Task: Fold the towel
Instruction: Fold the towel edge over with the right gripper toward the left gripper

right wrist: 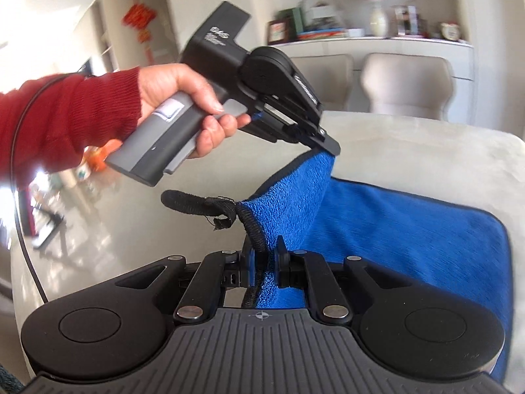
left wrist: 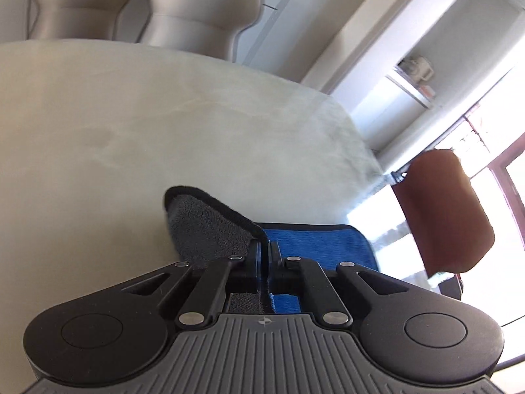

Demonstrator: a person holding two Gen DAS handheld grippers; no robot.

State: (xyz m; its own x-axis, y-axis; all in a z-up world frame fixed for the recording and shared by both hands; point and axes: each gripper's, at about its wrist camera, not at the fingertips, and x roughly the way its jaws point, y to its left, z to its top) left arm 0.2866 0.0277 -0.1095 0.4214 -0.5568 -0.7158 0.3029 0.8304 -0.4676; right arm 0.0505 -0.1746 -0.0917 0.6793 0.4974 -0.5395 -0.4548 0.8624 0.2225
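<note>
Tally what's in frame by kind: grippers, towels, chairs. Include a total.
Grippers: 2, the left gripper and the right gripper, each shut on a towel edge.
Towels: 1, the blue towel, grey on its other face.
Chairs: 3, two beige chairs and one brown chair.
Total: 6

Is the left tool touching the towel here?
Touching. In the left wrist view the left tool is shut on the towel's black-trimmed edge; the right wrist view shows its tip pinching a raised blue corner.
</note>
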